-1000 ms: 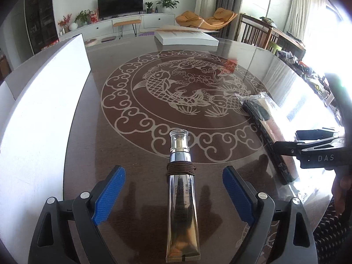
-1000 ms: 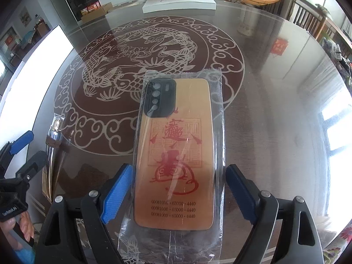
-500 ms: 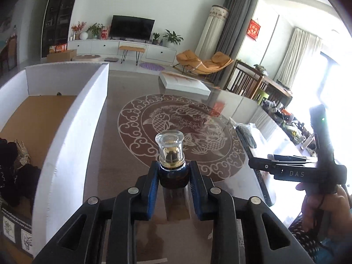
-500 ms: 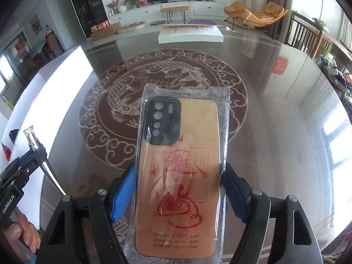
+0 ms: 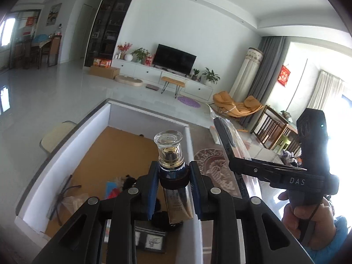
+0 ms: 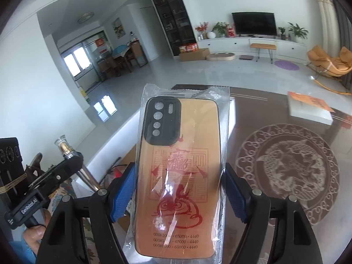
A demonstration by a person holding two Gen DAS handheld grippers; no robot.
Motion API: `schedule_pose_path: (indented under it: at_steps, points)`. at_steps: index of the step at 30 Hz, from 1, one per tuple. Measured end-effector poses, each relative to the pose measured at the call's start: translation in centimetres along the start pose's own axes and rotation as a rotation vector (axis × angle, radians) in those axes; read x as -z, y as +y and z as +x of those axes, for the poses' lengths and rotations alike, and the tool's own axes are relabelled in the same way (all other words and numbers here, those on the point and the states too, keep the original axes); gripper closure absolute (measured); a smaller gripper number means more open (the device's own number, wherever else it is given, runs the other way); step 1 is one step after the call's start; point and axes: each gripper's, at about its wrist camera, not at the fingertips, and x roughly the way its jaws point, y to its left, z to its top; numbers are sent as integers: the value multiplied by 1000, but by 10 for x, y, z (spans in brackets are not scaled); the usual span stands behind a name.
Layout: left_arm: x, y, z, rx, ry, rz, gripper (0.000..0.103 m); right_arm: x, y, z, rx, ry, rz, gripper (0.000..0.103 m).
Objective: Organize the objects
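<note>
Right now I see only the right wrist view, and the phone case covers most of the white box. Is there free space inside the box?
Observer: Yes. Behind the phone case, the left wrist view shows the white box with its brown floor bare in the far half.
Operator: What lies at the near end?
Observer: A clear bag with dark strings, something blue and red, and dark things I cannot name.
Operator: Does the left gripper hold the tube well?
Observer: The left gripper is shut on the tube at the dark band under its clear cap.
</note>
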Motion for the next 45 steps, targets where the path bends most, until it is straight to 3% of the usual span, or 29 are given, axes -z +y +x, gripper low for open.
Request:
schedule_pose_path:
  at_steps: [4,5,7,9,12,16,20,24,31,33,45]
  points:
    - [5,54,49,-163,159,-61,74,1,43,80,-79,144,-29,27]
    - [8,65,60,-187,191,-76,69,4,49,104,-99,198,-25,26]
    - [12,78,73,-239,229,-85,49,15,58,142,-97,287,-21,26]
    - [15,79,78,-292,228,-69,20,24,60,161,-81,320,-25,26]
    - [16,69,80,-372,198,7,7,24,58,157,-76,283,-36,24]
    - [14,46,78,-486,184,100,4,14,48,131,1,216,-76,16]
    - [16,29,65,-491,154,74,4,10,35,110,76,190,-102,12]
    - [21,15,56,-578,146,58,4,12,31,101,131,202,-118,11]
    - [32,9,47,-470,248,-22,4,16,25,83,185,241,-127,10]
    - [35,7,48,-491,278,-15,4,16,28,81,196,241,-131,9]
    - [36,9,41,-545,266,-4,5,23,45,86,208,257,-183,6]
